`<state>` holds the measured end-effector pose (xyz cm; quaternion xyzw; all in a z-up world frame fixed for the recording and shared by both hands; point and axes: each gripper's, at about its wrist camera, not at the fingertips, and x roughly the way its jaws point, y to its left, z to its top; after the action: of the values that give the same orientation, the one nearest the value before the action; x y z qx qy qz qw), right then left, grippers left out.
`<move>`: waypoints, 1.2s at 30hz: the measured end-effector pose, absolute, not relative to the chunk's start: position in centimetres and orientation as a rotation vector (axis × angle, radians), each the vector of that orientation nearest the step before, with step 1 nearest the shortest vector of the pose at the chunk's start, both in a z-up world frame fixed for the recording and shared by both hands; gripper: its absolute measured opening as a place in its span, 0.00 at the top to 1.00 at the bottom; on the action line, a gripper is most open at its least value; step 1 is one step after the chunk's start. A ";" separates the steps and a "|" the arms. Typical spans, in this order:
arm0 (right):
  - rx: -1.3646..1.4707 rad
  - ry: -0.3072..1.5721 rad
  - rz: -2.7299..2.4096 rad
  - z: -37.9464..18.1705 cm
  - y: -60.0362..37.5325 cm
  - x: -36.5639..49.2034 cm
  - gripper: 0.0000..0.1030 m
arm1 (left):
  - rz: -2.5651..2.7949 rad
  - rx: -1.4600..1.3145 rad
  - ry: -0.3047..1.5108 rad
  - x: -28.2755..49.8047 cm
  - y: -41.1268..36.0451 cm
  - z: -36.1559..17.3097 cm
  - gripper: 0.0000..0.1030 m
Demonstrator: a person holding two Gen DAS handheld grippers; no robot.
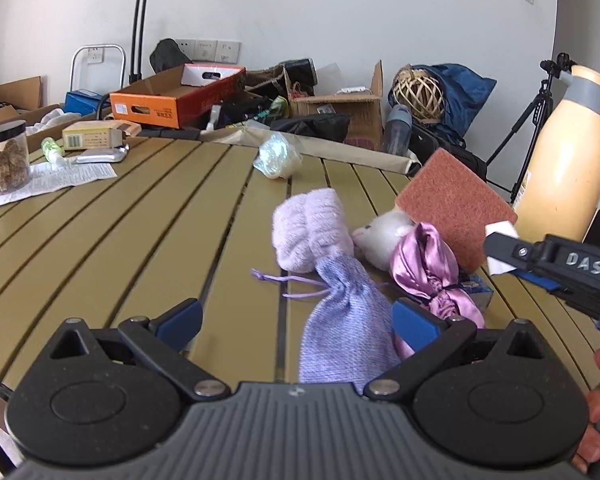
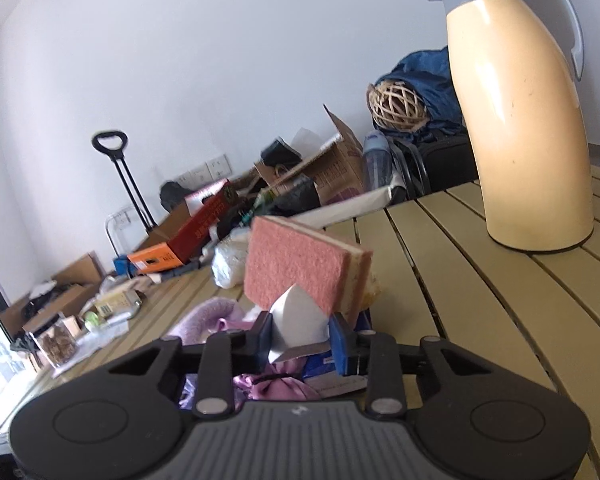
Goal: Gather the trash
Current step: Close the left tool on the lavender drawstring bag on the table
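My right gripper [image 2: 300, 338] is shut on a folded piece of white paper [image 2: 296, 326], held above the table in front of a pink scouring sponge [image 2: 300, 272]. It also shows in the left wrist view [image 1: 500, 254] with the paper [image 1: 500, 230] at its tip. My left gripper [image 1: 296, 320] is open and low over the table; a light purple drawstring pouch [image 1: 348, 336] lies between its fingers. A crumpled clear plastic wrapper [image 1: 278, 156] lies near the far table edge.
On the slatted tan table [image 1: 140, 220] lie lilac socks [image 1: 308, 232], a white plush toy [image 1: 380, 236], a pink satin bag [image 1: 428, 272], a jar [image 1: 6, 156] on a paper sheet and a small box [image 1: 92, 134]. A cream thermos [image 2: 520, 112] stands at right. Boxes and bags crowd the floor behind.
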<state>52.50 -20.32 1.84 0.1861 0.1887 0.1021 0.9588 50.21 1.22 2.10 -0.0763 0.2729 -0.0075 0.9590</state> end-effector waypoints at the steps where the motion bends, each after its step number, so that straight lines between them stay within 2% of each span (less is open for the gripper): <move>1: 0.372 0.380 0.198 2.0 -20.5 52.3 0.71 | -0.016 -0.149 0.560 50.3 1.0 2.0 0.00; 20: 0.289 0.364 0.066 1.9 -24.0 49.9 0.72 | 0.053 -0.092 0.617 53.1 -3.1 -0.3 0.01; 26: 0.287 0.364 0.058 1.9 -24.5 49.5 0.72 | 0.040 -0.067 0.599 53.0 -4.2 -0.6 0.14; 30: 0.288 0.363 0.055 2.0 -24.7 49.3 0.72 | 0.052 -0.058 0.589 52.8 -4.5 -0.7 0.16; 32: 0.288 0.363 0.056 1.9 -24.7 49.2 0.72 | 0.054 -0.055 0.578 52.7 -4.5 -0.7 0.22; 33: 0.287 0.363 0.056 1.9 -24.7 49.2 0.72 | 0.037 -0.058 0.575 52.6 -4.5 -0.6 0.30; 36: 0.288 0.363 0.057 2.0 -24.7 49.3 0.71 | 0.022 -0.070 0.577 52.4 -4.2 -0.4 0.35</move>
<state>49.27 -24.73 1.98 0.1427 0.1798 0.0283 0.9729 52.40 -4.24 -0.39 -0.0343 0.2843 0.0107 0.9581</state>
